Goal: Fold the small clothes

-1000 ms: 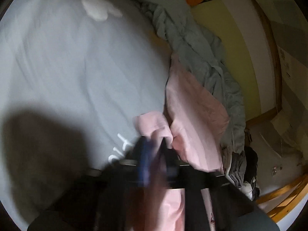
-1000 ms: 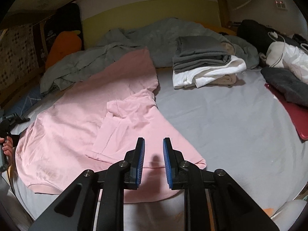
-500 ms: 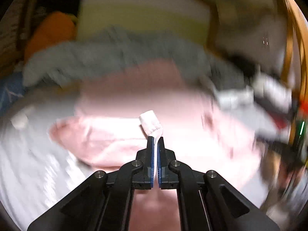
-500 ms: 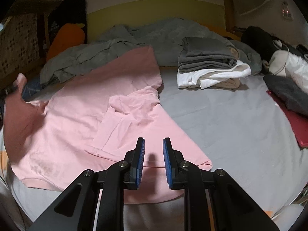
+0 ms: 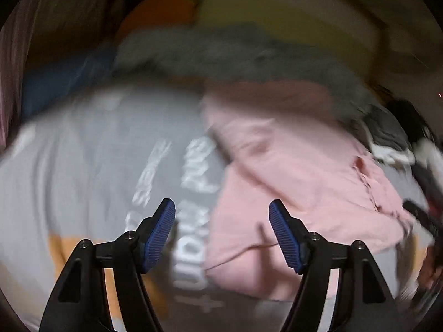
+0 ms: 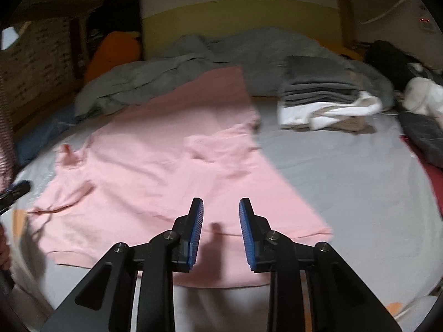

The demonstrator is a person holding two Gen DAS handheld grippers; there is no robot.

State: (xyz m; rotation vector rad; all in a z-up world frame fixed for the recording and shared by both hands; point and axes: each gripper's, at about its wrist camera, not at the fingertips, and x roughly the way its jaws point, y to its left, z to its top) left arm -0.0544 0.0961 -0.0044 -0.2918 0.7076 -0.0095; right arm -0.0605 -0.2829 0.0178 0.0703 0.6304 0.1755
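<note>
Fingers of left gripper (image 5: 221, 232) opening wide, nothing between; right gripper (image 6: 221, 232) opening, narrower, empty. Pink shirt (image 6: 155, 182) lies spread on grey bed sheet (image 6: 346, 188), near its left edge. Folded stack (image 6: 324, 96) and rumpled grey blanket (image 6: 193, 66) lie at the far edge.

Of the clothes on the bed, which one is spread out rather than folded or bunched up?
The pink shirt, lying open on the grey sheet; the stack of folded clothes sits behind it.
</note>
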